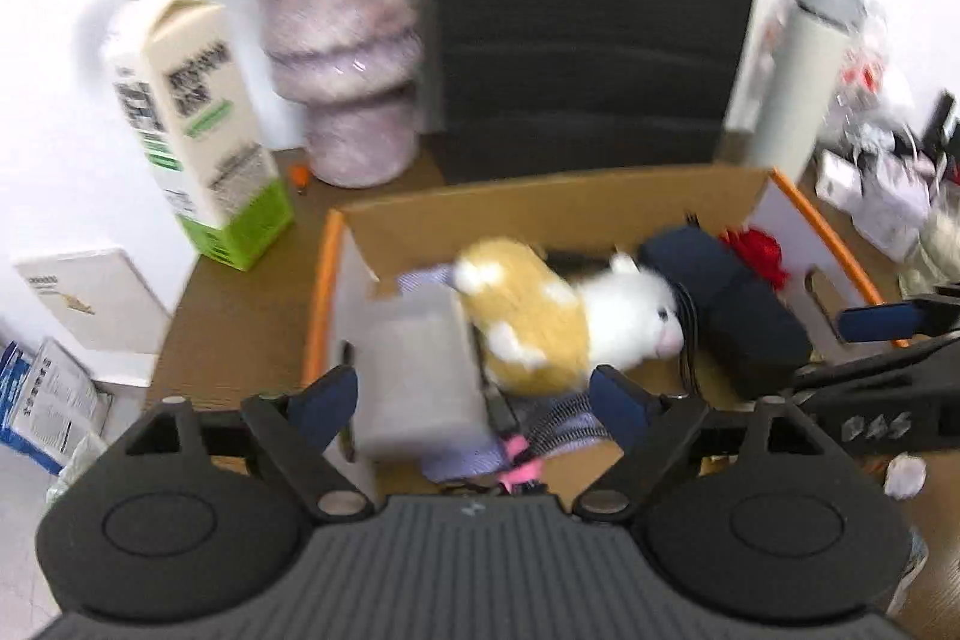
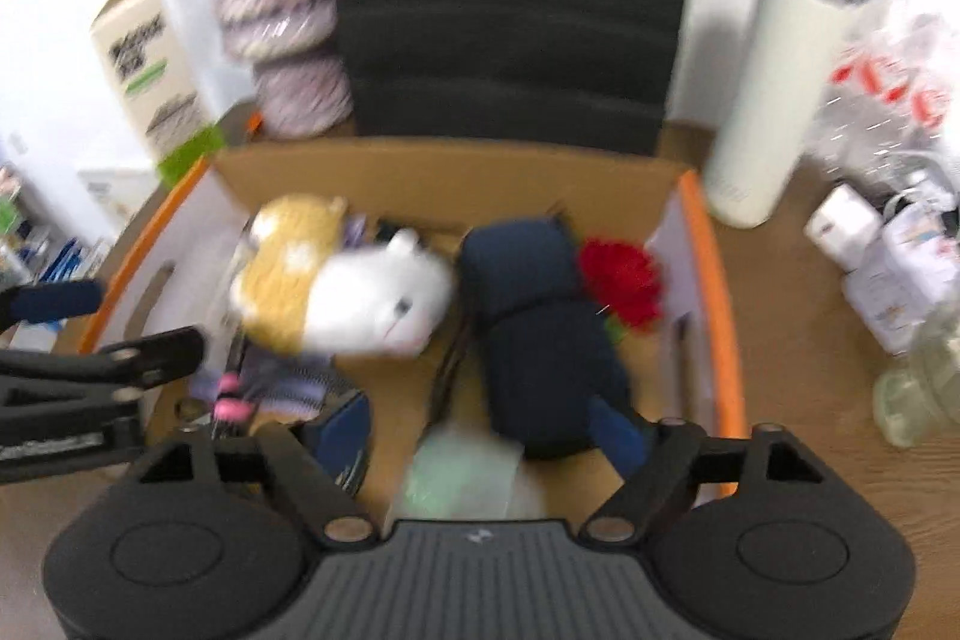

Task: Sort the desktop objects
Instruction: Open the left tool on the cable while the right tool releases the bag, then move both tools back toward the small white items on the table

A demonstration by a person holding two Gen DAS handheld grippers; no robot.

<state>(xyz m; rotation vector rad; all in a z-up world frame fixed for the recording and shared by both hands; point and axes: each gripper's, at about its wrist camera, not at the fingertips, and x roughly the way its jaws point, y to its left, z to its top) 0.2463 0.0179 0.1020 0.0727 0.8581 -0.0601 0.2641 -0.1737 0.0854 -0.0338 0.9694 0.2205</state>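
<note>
Hovering above an open cardboard box (image 1: pixel 540 196) on the brown worktop (image 1: pixel 240 316), left gripper (image 1: pixel 474 400) released, blue pads (image 1: pixel 324 400) spread wide with nothing pressed between them. Inside the box: a yellow-and-white plush toy (image 1: pixel 540 316) near the middle, a grey block (image 1: pixel 420 376) against the left wall, a dark navy pouch (image 1: pixel 732 304) toward the right wall, a red flower (image 1: pixel 759 250) in the far right corner, striped cloth (image 1: pixel 564 424) and a pink clip (image 1: pixel 519 460) by the near edge. Beyond the box's far left corner, a milk carton (image 1: pixel 192 118) and a pink vase (image 1: pixel 348 58) with flowers; beyond its far right corner, a white bottle (image 1: pixel 798 70). Behind the far wall, a black chair back (image 1: pixel 594 10). At the right edge, the right gripper (image 1: pixel 876 352), blurred.

From the right wrist camera, right gripper (image 2: pixel 480 436) likewise released, pads (image 2: pixel 345 436) wide apart over the box's near edge (image 2: pixel 714 280), gripping nothing. Just below it, a pale green translucent packet (image 2: pixel 462 466), too blurred to identify. Plush toy (image 2: pixel 348 286) left of centre, navy pouch (image 2: pixel 540 328) right of it, red flower (image 2: pixel 624 280) near the right wall. White bottle (image 2: pixel 774 100) upright on the worktop (image 2: pixel 798 340) past the far right corner, with small white boxes (image 2: pixel 888 250) and clear plastic wrap (image 2: pixel 888 88) further right. Left gripper (image 2: pixel 90 340) entering from the left edge.
</note>
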